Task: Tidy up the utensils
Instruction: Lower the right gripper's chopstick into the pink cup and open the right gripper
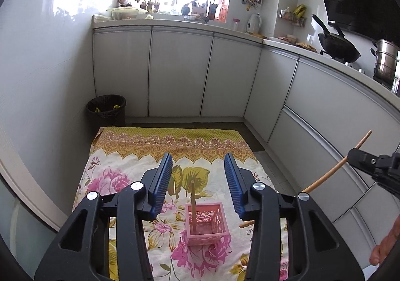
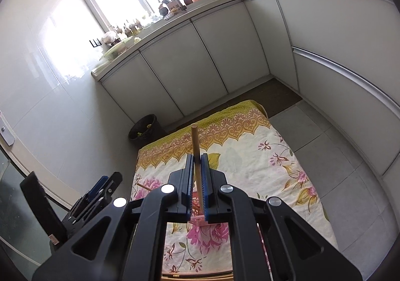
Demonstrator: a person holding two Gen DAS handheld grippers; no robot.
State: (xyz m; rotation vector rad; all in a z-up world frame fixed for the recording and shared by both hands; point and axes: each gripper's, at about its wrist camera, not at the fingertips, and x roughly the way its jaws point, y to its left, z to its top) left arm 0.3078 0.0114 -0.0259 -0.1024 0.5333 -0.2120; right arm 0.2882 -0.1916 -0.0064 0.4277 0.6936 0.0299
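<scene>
- Two handheld grippers work over a floral cloth (image 1: 120, 181) spread on a low surface in a kitchen; a small pink basket (image 1: 206, 224) sits on the cloth near its front.
- Nearest, the left gripper (image 1: 198, 182) hovers above and just behind the basket. Its blue fingers (image 1: 161, 184) stand apart with nothing between them.
- One chopstick (image 1: 193, 206) stands nearly upright inside the basket, leaning on its lattice wall, which seems to serve as the holder for the utensils.
- Another chopstick (image 1: 246, 224) lies on the cloth just right of the basket, only its end showing past the gripper, so it looks not yet sorted.
- To the right, the right gripper (image 2: 197, 181) has its fingers pinched narrow on a further chopstick (image 2: 195, 146), held mid-length, probably so the lower end can be aimed into the basket (image 2: 198, 222) below it.
- Beyond the cloth, a dark waste bin (image 1: 106, 109) stands on the floor in the corner.
- Farthest, white cabinets (image 1: 180, 70) run under a cluttered counter (image 1: 175, 21) below a bright window.
</scene>
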